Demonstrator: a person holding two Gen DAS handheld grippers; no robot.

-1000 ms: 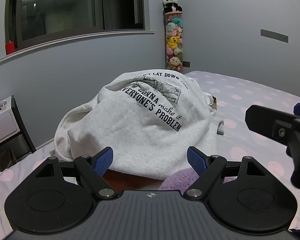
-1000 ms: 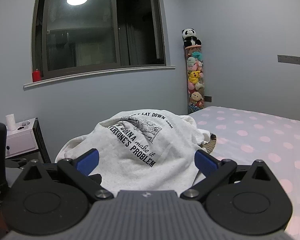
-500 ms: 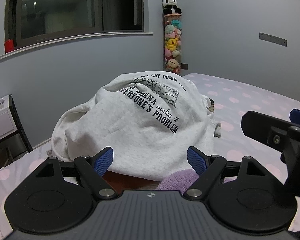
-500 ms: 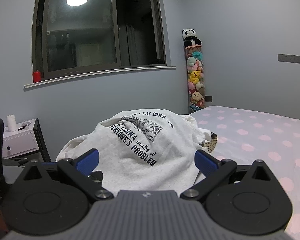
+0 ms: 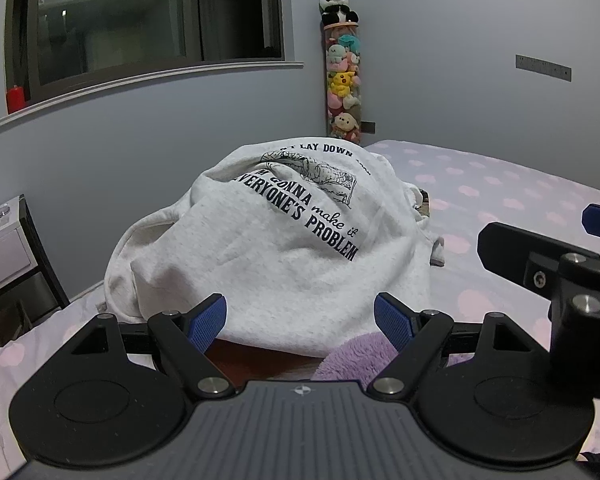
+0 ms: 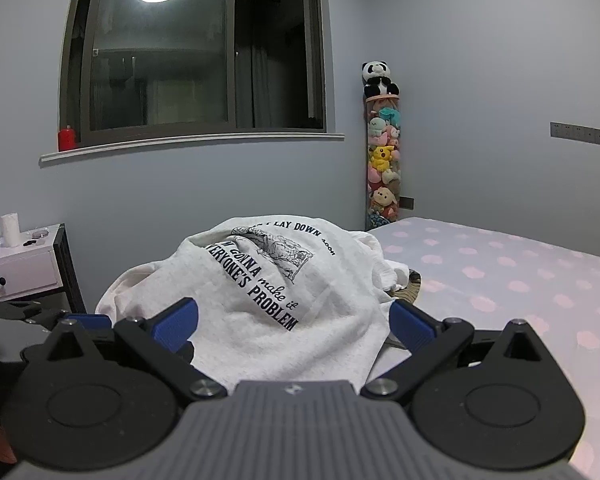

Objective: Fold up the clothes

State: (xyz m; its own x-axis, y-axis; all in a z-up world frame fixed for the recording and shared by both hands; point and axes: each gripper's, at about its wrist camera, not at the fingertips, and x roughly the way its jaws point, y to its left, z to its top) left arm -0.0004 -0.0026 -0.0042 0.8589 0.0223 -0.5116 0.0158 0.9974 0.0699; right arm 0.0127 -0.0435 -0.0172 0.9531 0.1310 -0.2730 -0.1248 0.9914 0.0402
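White sweatshirt heaped on the bed, left of centre. Left hand-held gripper and right hand-held gripper, jaws apart, holding nothing, barely nudged nearer since a second ago (purple fleece underneath). Folding not yet begun.

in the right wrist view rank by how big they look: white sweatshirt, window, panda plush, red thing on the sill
Largest to smallest, as they look in the right wrist view:
1. window
2. white sweatshirt, not far behind; it lies nearer the camera, so true sizes stay unsure
3. panda plush
4. red thing on the sill
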